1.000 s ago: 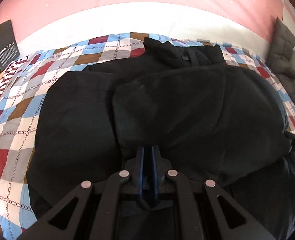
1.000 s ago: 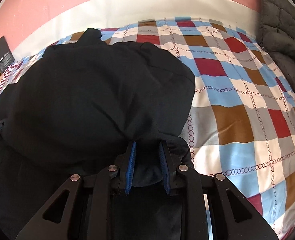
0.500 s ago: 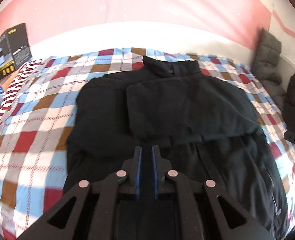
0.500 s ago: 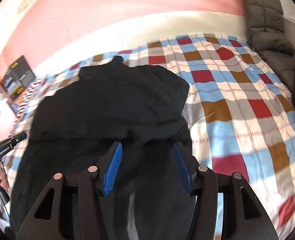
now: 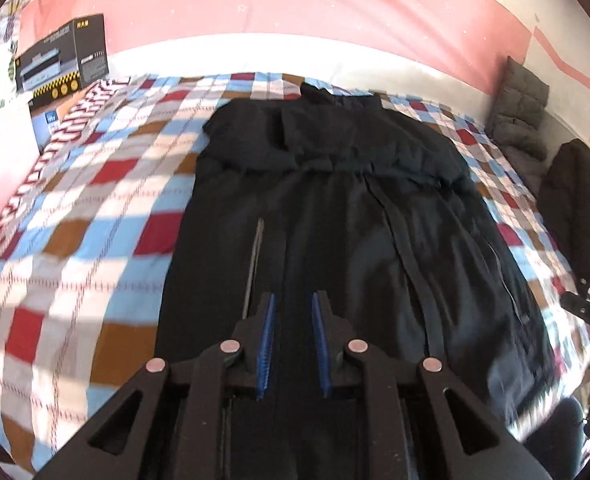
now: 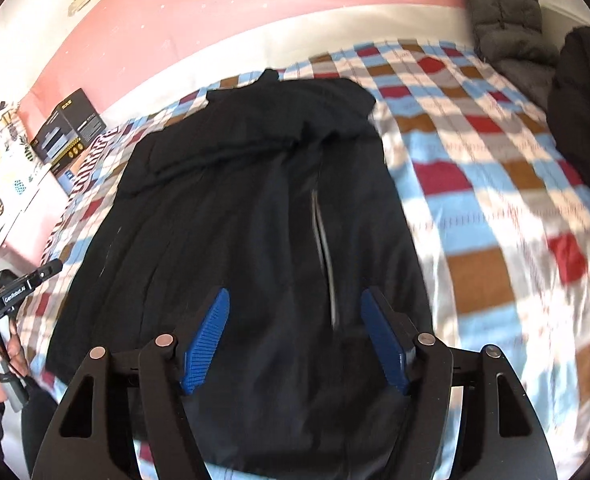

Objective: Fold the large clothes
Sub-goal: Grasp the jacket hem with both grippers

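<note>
A large black padded jacket lies lengthwise on the checked bedspread, collar at the far end, both sleeves folded in across the chest. It also shows in the right wrist view. My left gripper hangs above the jacket's near hem, jaws a small gap apart, holding nothing. My right gripper is wide open and empty above the lower right part of the jacket. The left gripper's tip shows at the left edge there.
A black box stands at the far left by the pink wall. A grey padded garment and another dark jacket lie at the right edge of the bed. A pineapple-print pillow is at the left.
Both grippers let go of the sleeve fabric and pulled back and up from the jacket. The right jaws opened wide, the left opened slightly. The sleeves stay folded in.
</note>
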A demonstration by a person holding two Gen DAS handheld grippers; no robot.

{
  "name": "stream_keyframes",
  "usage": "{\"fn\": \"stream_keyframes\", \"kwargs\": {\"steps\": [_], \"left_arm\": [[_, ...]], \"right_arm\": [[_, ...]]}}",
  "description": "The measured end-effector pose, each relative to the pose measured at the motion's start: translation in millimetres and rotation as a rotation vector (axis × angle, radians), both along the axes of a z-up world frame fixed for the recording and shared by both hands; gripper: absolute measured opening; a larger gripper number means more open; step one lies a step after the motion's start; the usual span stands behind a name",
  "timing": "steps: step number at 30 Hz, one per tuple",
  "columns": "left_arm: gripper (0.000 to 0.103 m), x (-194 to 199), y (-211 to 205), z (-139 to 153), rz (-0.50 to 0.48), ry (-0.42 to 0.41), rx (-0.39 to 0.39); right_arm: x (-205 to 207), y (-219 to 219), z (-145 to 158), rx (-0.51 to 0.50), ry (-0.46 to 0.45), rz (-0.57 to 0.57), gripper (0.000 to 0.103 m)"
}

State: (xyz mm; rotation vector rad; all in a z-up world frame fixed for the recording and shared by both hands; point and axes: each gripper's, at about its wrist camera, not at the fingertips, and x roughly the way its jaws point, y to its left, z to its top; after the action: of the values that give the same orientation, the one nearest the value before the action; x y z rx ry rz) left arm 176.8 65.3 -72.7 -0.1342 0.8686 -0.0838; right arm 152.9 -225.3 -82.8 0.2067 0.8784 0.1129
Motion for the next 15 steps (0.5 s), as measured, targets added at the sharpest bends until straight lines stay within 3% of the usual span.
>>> {"fn": "stream_keyframes", "kwargs": {"steps": [7,11,15], "left_arm": [[0.021,-45.1,19.1,-13.9,0.045,0.041,0.004],[0.04,-59.4,41.2,-27.6,0.107,0.07,0.008],[0.048,-65.1,62.3,-45.0,0.147,0.108,0.003]], "right_arm": [[-37.9,1.2,-16.1,0.006,0.043,0.005,0.069],[-46.6,-13.9,-25.9,0.012,0.06,-0.023,0.069],[-48.7,-41.4,-38.9,0.011,0.088,-0.083,0.07]]}}
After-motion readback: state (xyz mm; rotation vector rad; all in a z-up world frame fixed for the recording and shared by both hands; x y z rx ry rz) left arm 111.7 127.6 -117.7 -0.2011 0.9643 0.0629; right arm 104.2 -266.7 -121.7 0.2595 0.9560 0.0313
